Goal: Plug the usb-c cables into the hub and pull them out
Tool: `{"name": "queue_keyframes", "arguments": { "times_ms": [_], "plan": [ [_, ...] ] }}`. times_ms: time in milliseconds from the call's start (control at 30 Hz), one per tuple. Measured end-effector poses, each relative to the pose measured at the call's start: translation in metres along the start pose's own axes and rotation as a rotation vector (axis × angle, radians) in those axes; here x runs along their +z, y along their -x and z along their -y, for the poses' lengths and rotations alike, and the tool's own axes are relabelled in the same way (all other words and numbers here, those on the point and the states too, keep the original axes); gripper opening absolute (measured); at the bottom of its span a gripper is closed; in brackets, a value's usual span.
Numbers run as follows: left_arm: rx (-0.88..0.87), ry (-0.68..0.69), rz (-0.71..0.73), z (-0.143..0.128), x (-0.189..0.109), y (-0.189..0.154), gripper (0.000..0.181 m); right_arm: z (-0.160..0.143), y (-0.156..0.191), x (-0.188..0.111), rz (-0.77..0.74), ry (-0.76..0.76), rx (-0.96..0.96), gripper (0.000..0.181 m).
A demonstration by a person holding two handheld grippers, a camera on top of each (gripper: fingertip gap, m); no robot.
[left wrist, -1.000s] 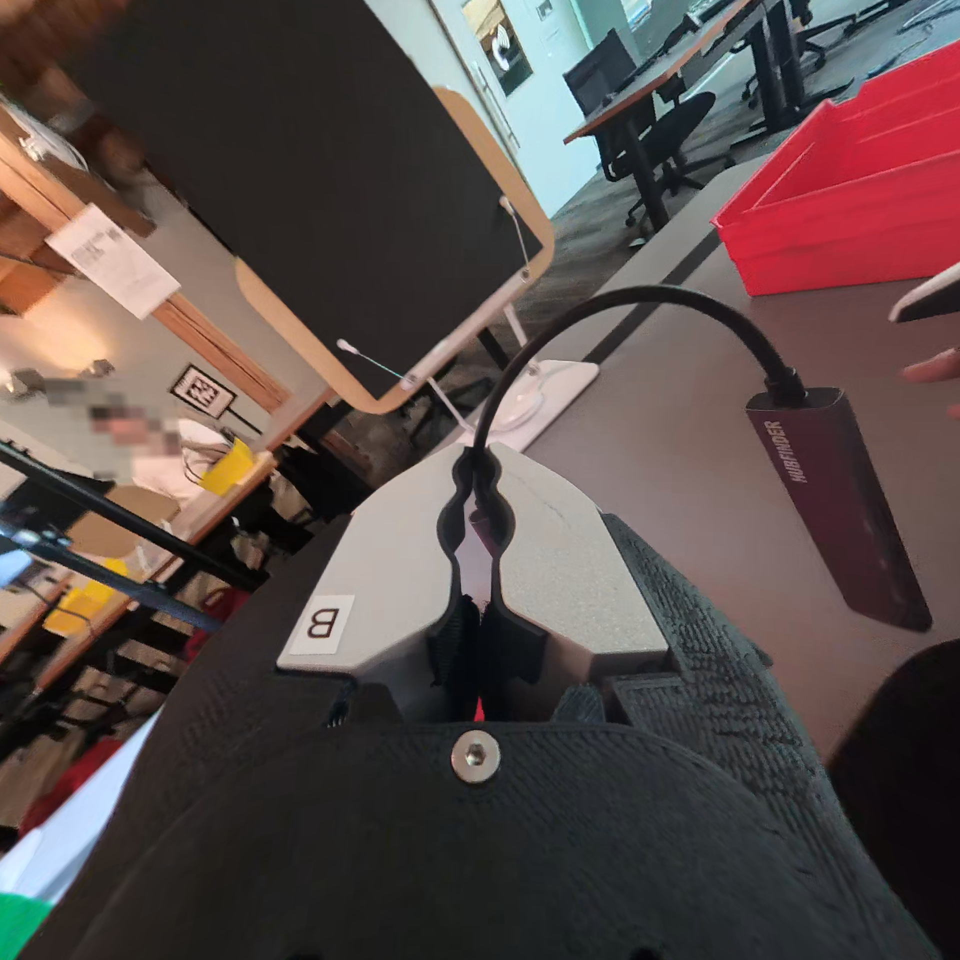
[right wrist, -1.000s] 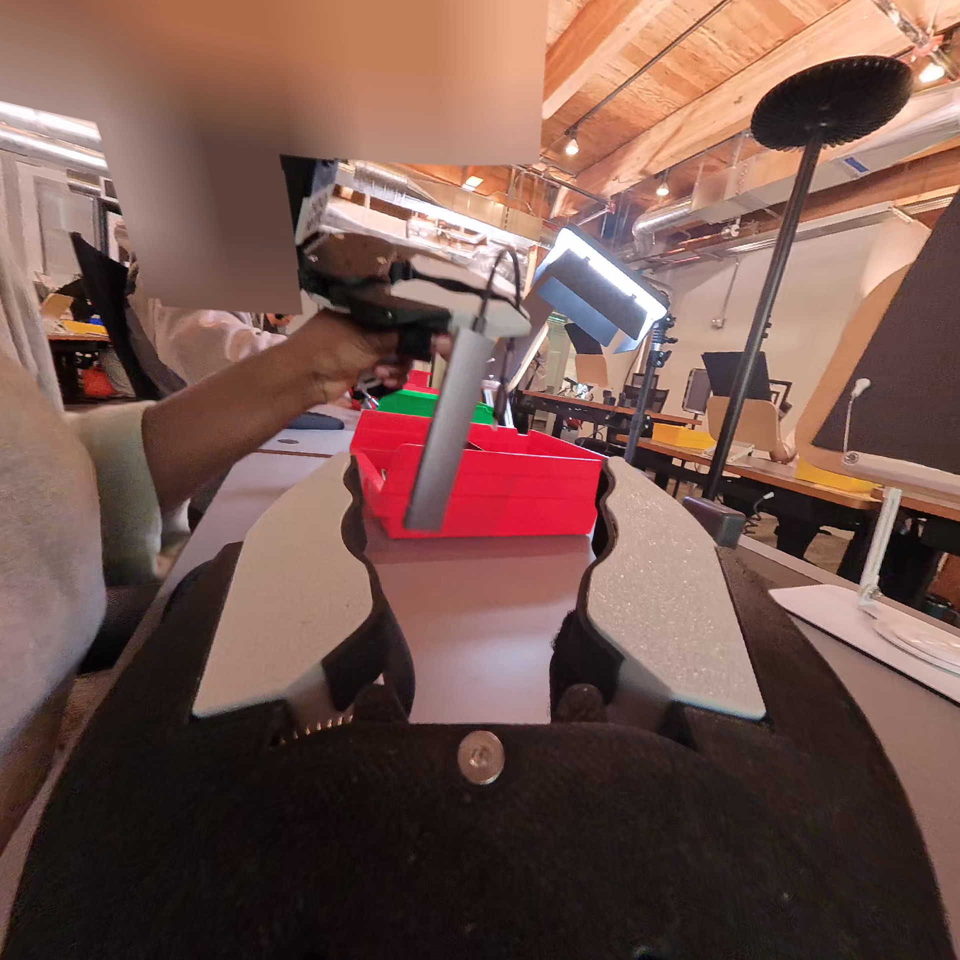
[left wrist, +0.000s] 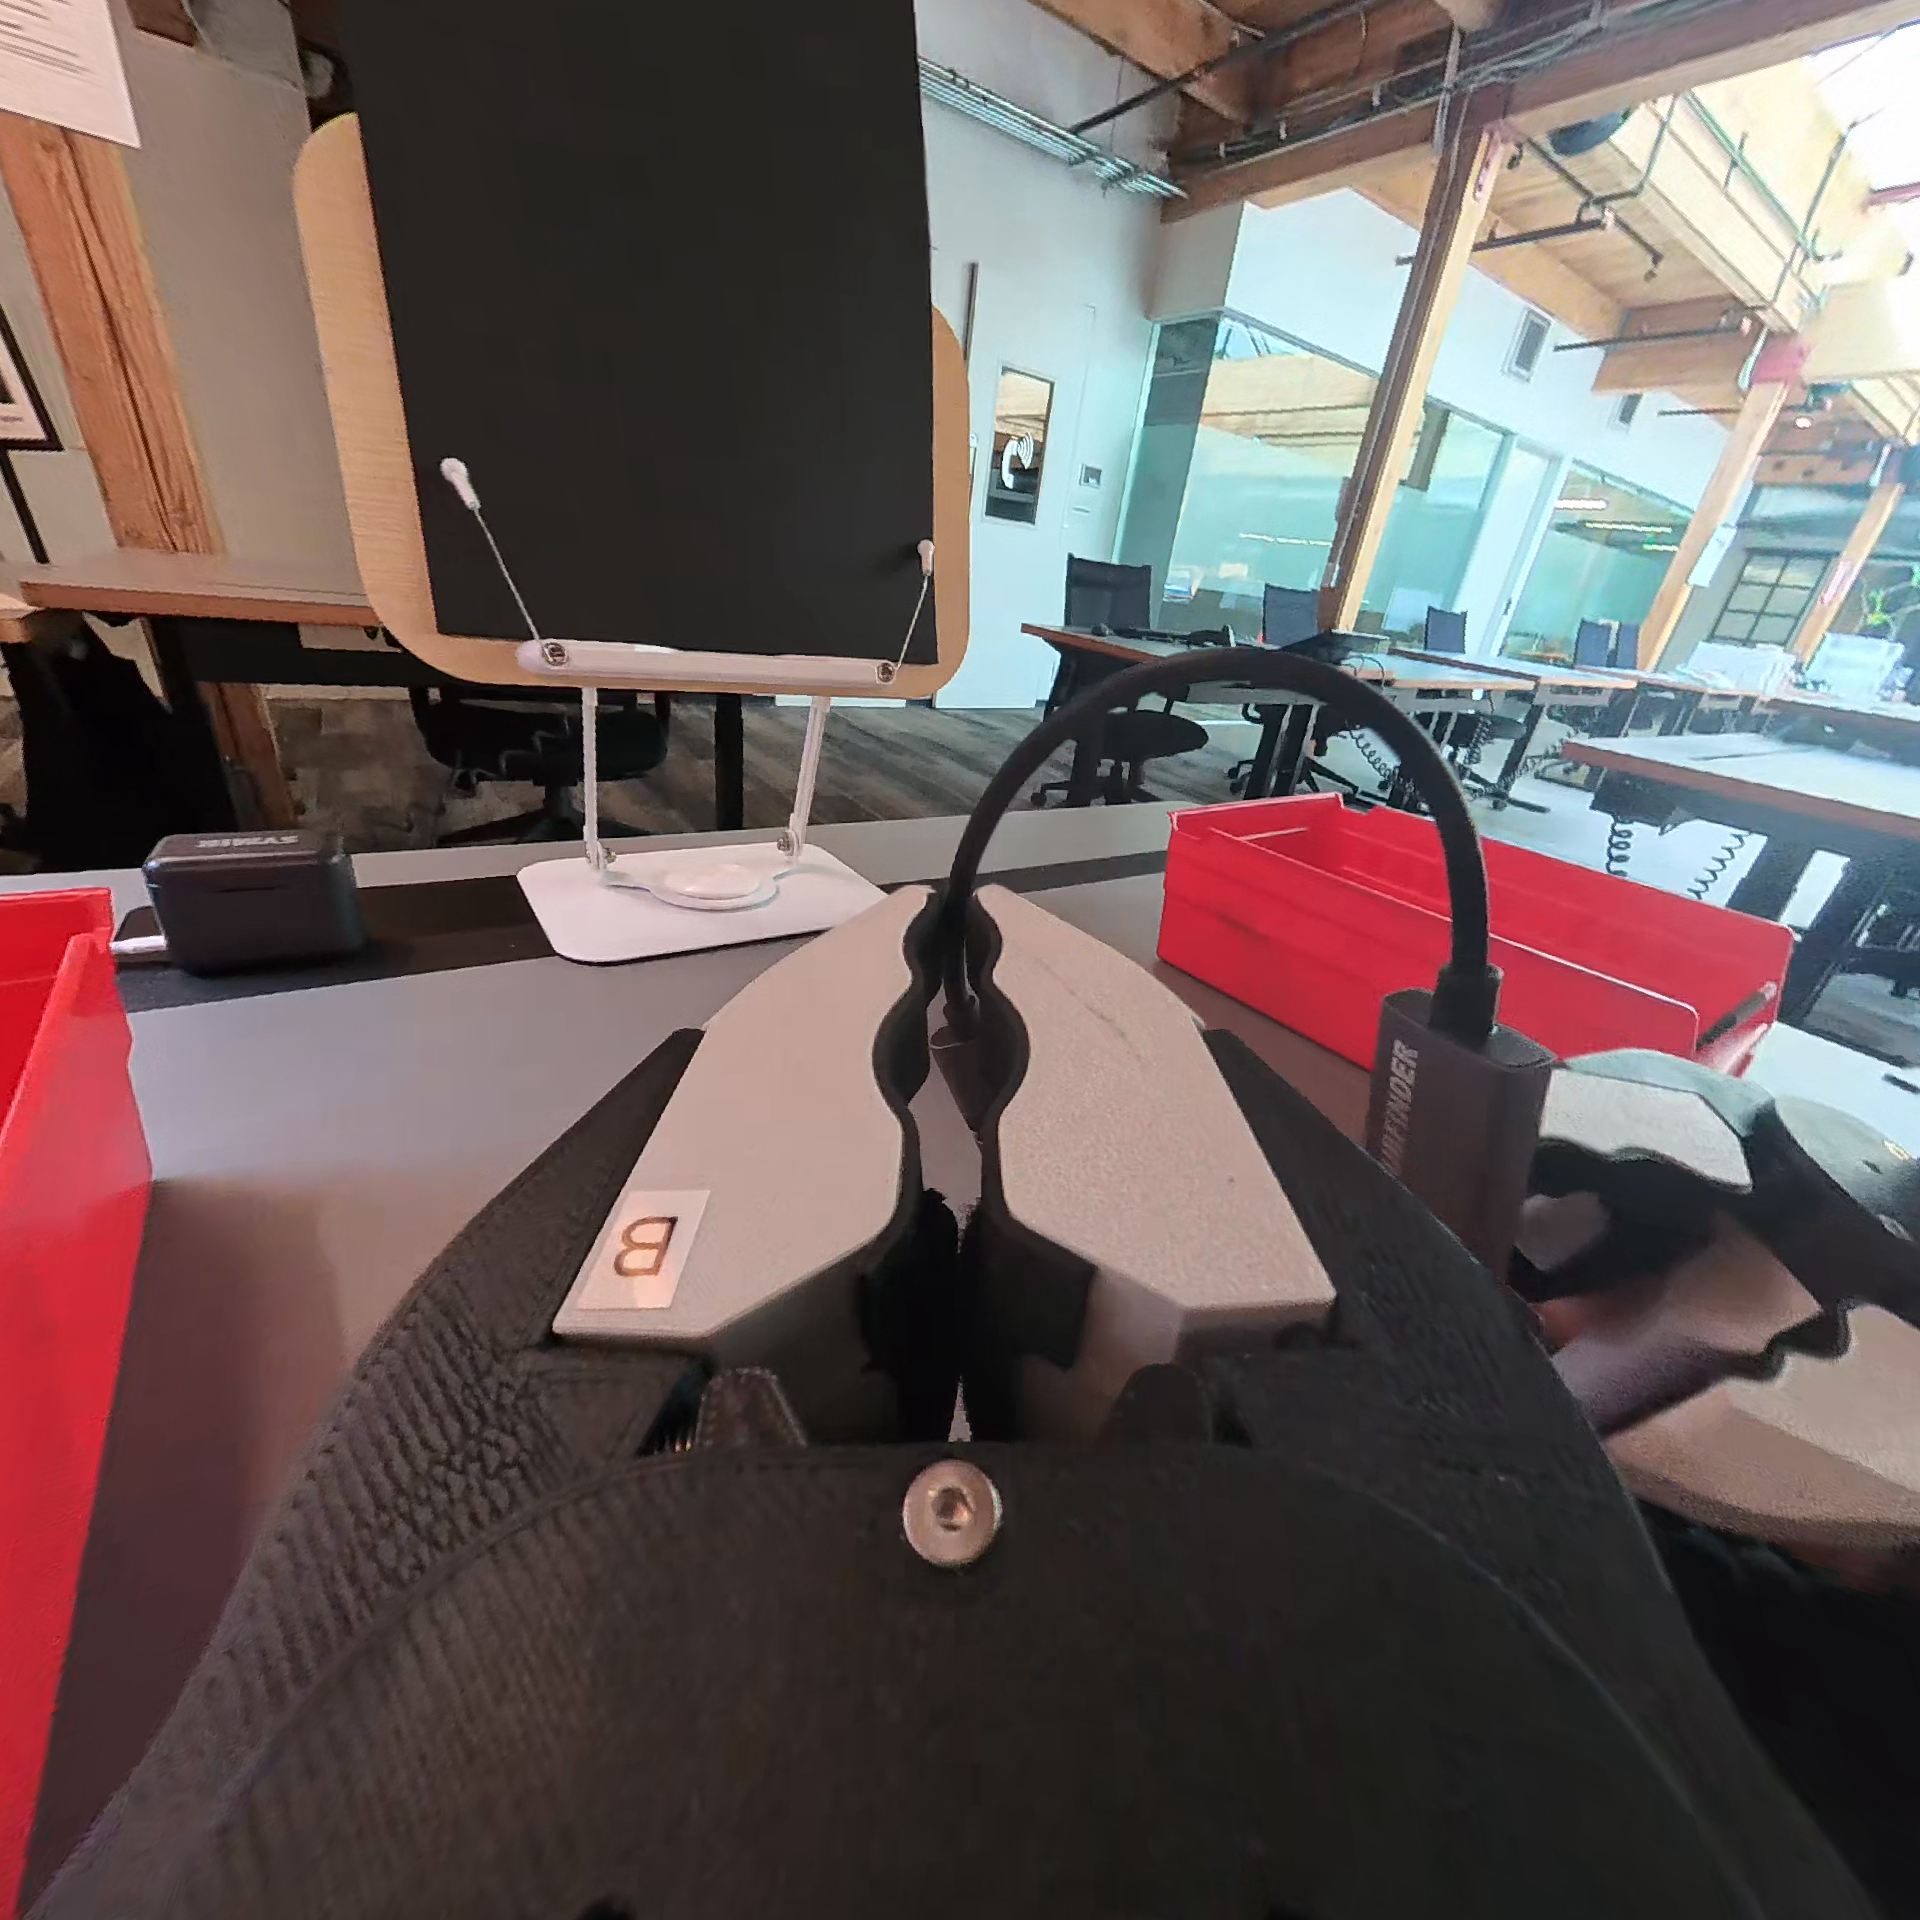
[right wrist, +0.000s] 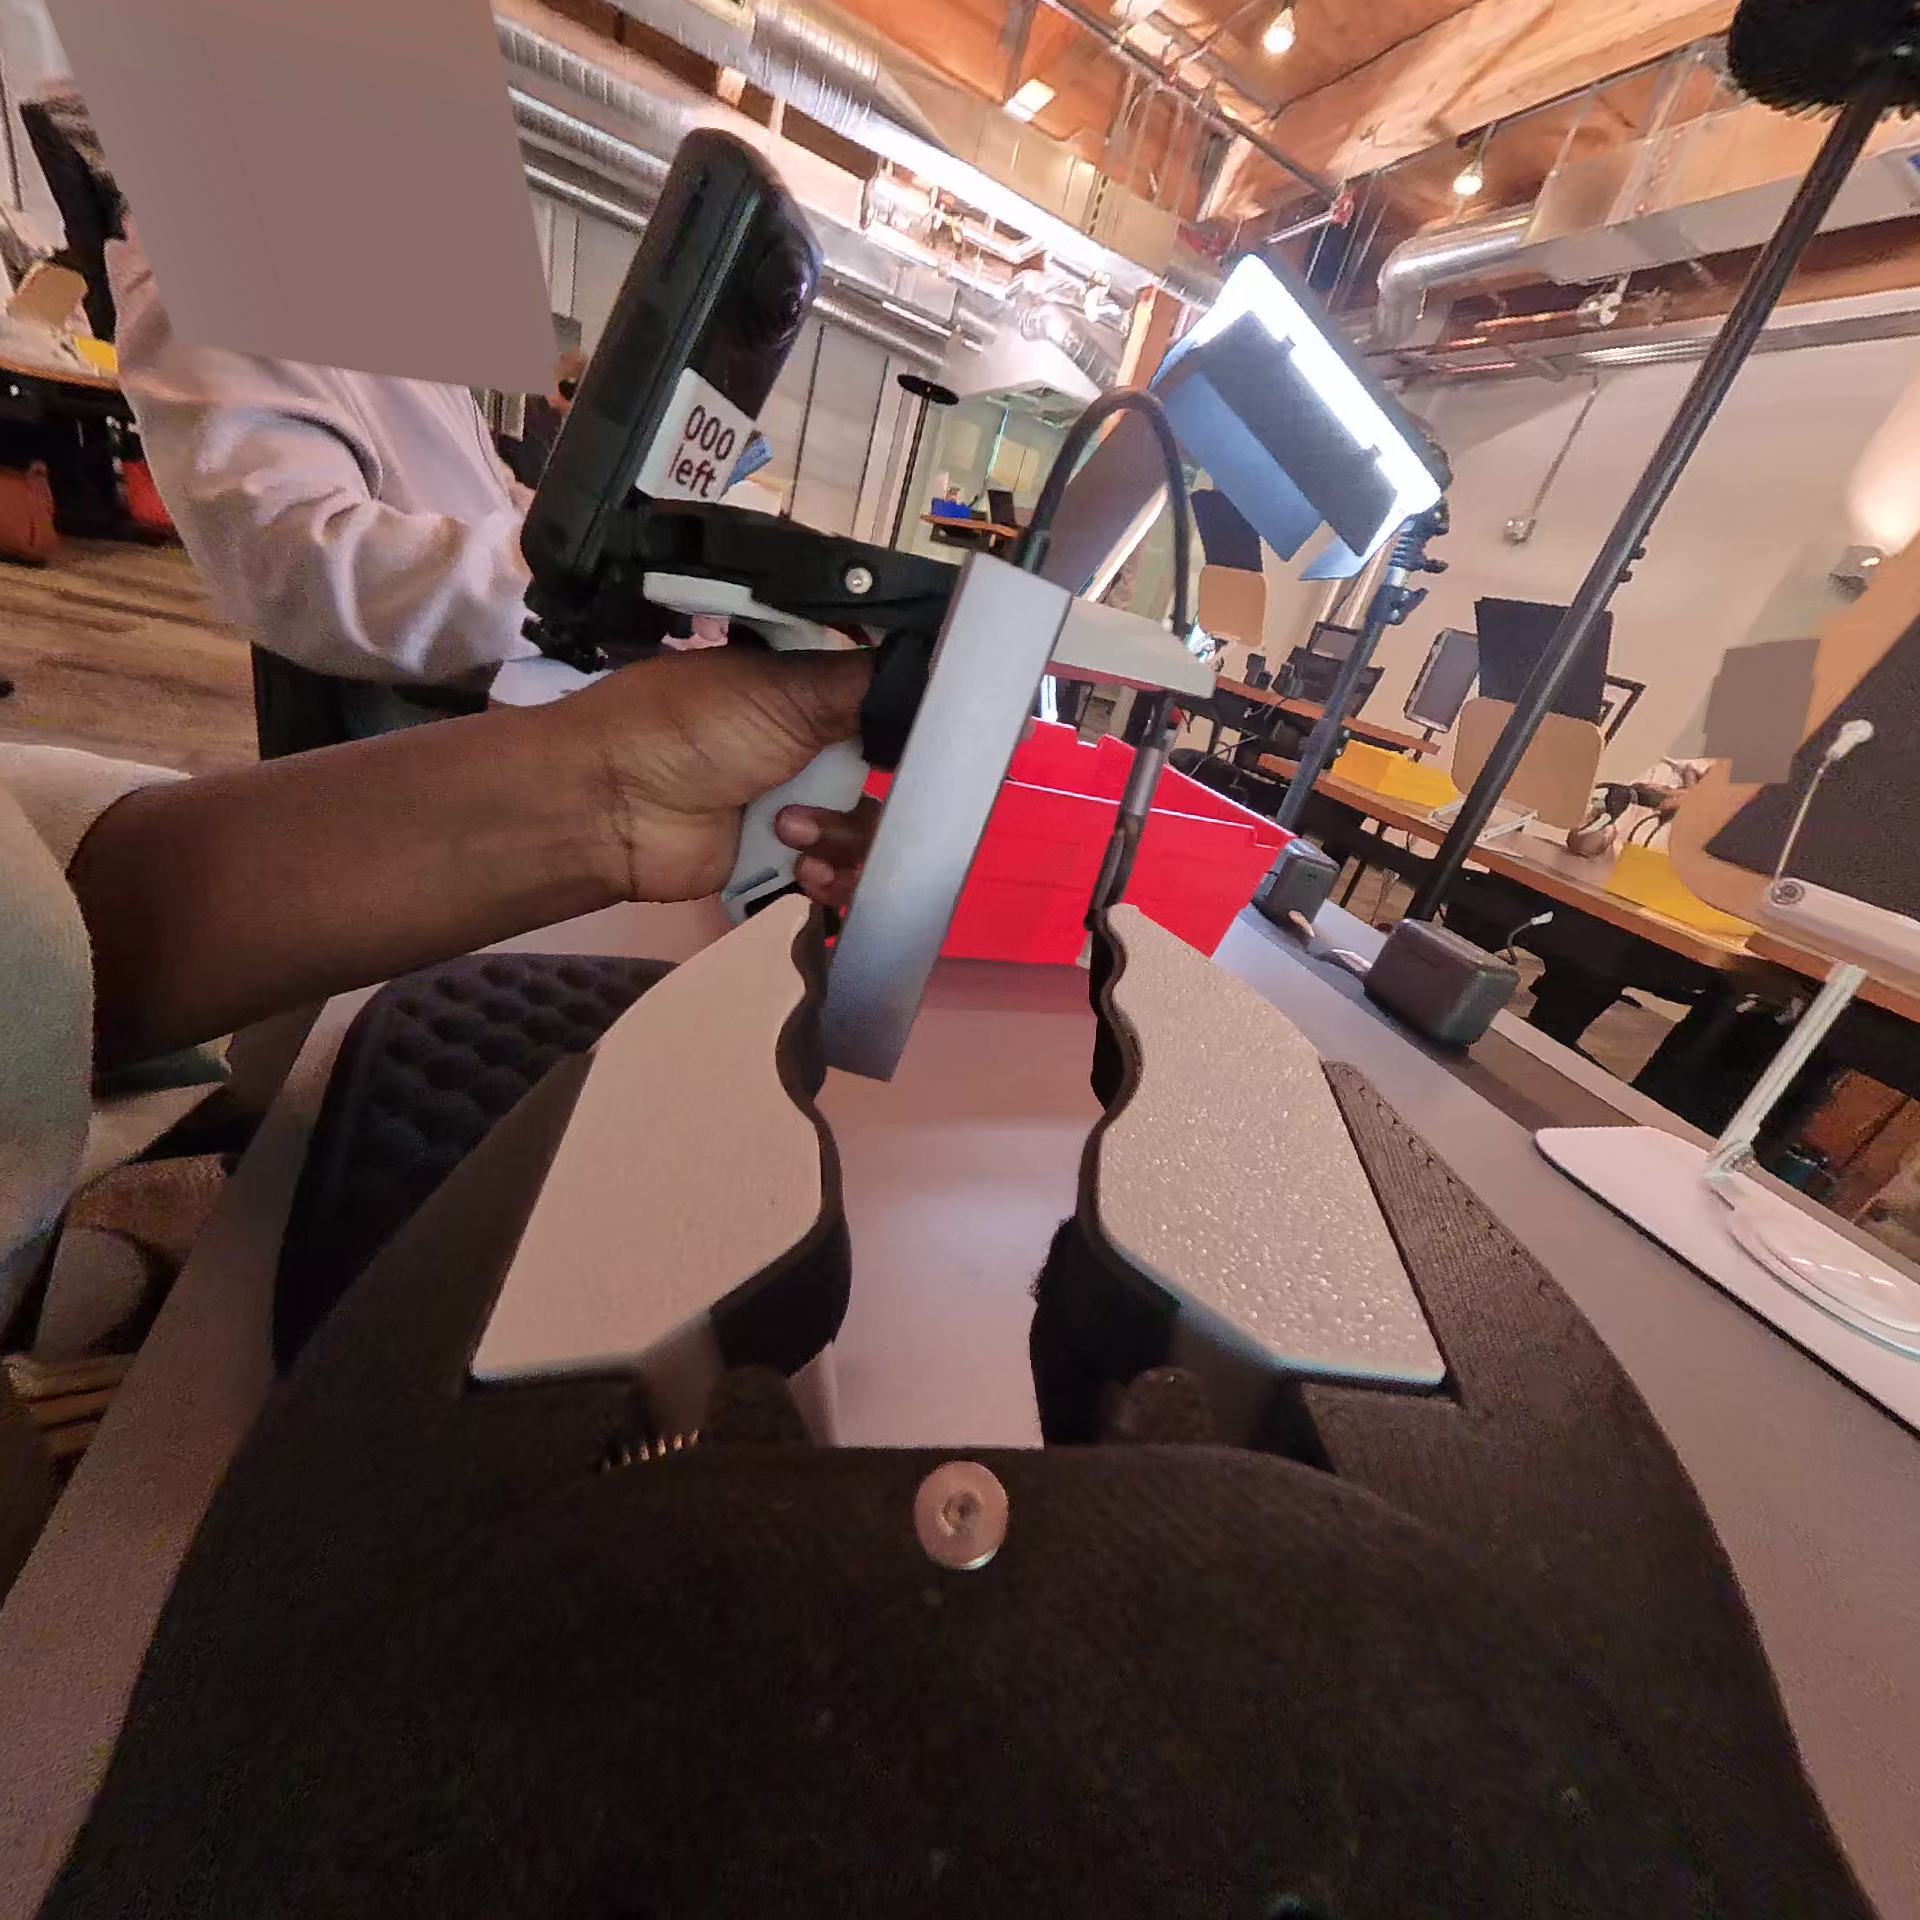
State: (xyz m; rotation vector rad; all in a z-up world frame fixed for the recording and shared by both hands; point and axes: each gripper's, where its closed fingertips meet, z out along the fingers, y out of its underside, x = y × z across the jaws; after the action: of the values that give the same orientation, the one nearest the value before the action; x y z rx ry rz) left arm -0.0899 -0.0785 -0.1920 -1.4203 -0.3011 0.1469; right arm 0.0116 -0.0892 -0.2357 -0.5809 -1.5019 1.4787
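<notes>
My left gripper (left wrist: 956, 935) is shut on the plug end of a short black cable (left wrist: 1195, 686). The cable loops up and over to a dark grey hub (left wrist: 1444, 1132), which hangs at the right. In the right wrist view the hub (right wrist: 935, 831) is a grey slab that hangs tilted. Its lower end sits between the fingers of my open right gripper (right wrist: 951, 935), close to the left finger. A hand holds the left gripper (right wrist: 1122, 644) above and behind it. The right gripper also shows in the left wrist view (left wrist: 1548, 1236), around the hub's lower end.
A red bin (left wrist: 1455, 935) stands behind the hub and another (left wrist: 62, 1091) at the left edge. A white stand with a black board (left wrist: 665, 894) and a small dark case (left wrist: 249, 914) stand at the back of the grey table (left wrist: 416, 1091). A person's sleeve (right wrist: 31, 987) is at the left.
The left gripper has swung from a tilted pose to level, still holding the cable. The right gripper has closed in on the hub, whose lower end now sits between its open fingers.
</notes>
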Motion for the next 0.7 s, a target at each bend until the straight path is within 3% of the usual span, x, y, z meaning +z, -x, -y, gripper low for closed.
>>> {"name": "queue_keyframes", "arguments": {
  "times_ms": [233,367,500,633,700],
  "plan": [
    [-0.002,0.002,0.024,0.0,0.003,-0.003,0.002,-0.006,0.018,0.019,0.083,0.078,0.054,0.049],
    [0.011,0.006,0.034,0.001,0.004,-0.008,0.002,-0.014,0.013,0.026,0.05,0.148,0.081,0.025],
    [0.081,0.022,-0.046,0.004,0.0,-0.012,0.004,-0.005,0.007,0.019,0.132,0.13,0.316,0.023],
    [0.094,0.028,-0.175,0.01,-0.015,-0.013,0.061,0.008,-0.011,0.001,0.252,0.068,0.73,0.022],
    [0.136,-0.041,-0.195,0.021,-0.028,-0.013,0.074,0.018,-0.026,-0.007,0.278,-0.023,0.919,0.022]
  ]
}}
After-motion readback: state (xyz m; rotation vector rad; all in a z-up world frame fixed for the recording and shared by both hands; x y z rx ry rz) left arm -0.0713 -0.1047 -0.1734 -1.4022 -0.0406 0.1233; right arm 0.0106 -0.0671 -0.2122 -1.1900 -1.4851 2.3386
